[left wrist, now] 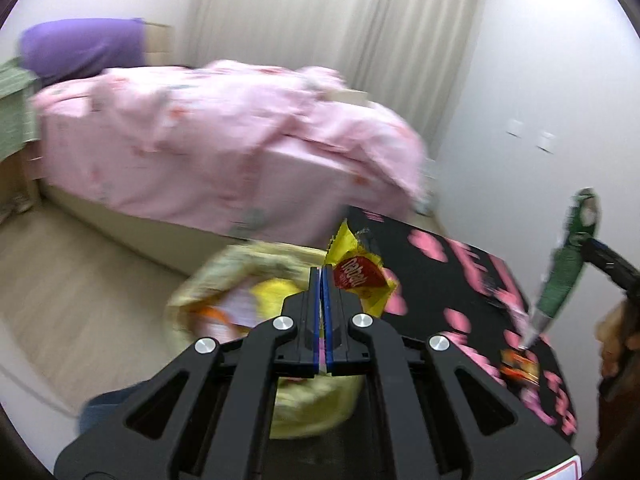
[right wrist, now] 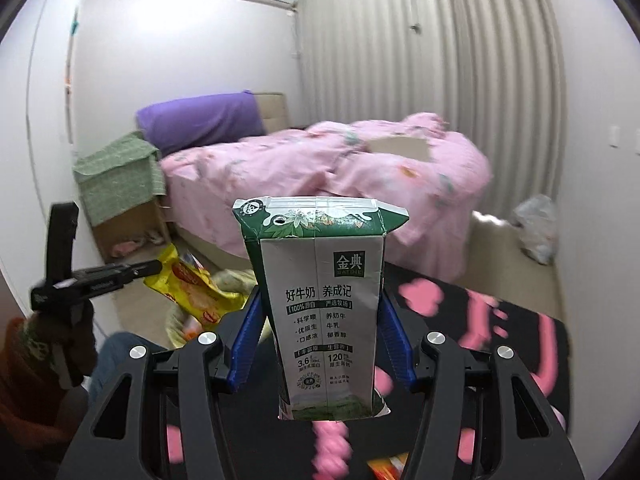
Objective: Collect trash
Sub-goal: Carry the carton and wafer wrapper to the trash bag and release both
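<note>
My left gripper (left wrist: 322,270) is shut on a yellow snack wrapper (left wrist: 362,276) with a red logo and holds it above a yellowish bag (left wrist: 224,280) on the floor. In the right wrist view the same wrapper (right wrist: 192,292) hangs from the left gripper (right wrist: 154,267). My right gripper (right wrist: 318,304) is shut on a green-and-white milk carton (right wrist: 324,308), held upright above the black table. The carton also shows at the right of the left wrist view (left wrist: 568,256). A small orange wrapper (left wrist: 520,364) lies on the black-and-pink tablecloth (left wrist: 452,280).
A bed with a pink quilt (left wrist: 224,144) and a purple pillow (right wrist: 200,120) fills the background. A green-covered cardboard box (right wrist: 120,184) stands beside the bed. A clear plastic bag (right wrist: 536,228) lies on the floor by the right wall. Curtains cover the far wall.
</note>
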A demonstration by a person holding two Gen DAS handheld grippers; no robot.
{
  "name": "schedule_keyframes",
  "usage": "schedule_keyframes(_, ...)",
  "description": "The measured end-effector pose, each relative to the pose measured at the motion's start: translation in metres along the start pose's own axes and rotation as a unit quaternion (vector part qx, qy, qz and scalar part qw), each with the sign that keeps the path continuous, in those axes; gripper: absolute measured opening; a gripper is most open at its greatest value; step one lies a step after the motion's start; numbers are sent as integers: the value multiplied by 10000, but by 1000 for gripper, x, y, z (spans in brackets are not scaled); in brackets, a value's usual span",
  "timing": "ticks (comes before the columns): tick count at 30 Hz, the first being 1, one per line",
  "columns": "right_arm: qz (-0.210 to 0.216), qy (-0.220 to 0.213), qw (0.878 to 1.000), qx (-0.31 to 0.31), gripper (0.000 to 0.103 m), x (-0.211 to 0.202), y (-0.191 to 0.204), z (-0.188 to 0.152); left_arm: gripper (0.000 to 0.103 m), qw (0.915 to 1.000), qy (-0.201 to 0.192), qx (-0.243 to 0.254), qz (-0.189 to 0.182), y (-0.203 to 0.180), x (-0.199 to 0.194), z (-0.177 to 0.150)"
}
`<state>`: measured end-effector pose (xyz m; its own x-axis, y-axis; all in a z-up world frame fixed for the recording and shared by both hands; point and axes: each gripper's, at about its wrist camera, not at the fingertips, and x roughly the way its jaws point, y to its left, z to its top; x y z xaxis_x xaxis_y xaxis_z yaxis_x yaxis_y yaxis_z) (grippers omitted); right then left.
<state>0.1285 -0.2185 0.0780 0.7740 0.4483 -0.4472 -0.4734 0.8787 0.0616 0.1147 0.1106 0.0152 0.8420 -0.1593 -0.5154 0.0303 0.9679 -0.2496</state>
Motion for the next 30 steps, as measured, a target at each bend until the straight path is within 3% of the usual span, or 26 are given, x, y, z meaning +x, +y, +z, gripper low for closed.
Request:
schedule_keyframes(5,623,-27,9981,-17,53,67,30,31,1,9980,28,-301,561,36,11,-6)
schedule_keyframes(10,1168,179,9929,118,53,154,60,36,1,9958,393,-274,784,51,41,-20)
schedule_keyframes(14,1527,1169,9811,208,53,237,80,7,1,9922,900,-284,818,61,80,-36)
schedule_keyframes(17,1466,1900,9705,-233,52,278,91,-14,1,9891,1202,-262,814,64,101,-50)
schedule_keyframes(21,1602,2394,9571,-310,52,302,90,-26,1,9867,1382,-234,829,66,116,-61)
schedule_keyframes(30,1717,2729,9464,-178,52,324,88,-45,1,9849,1514,-434,711,73,129,-67)
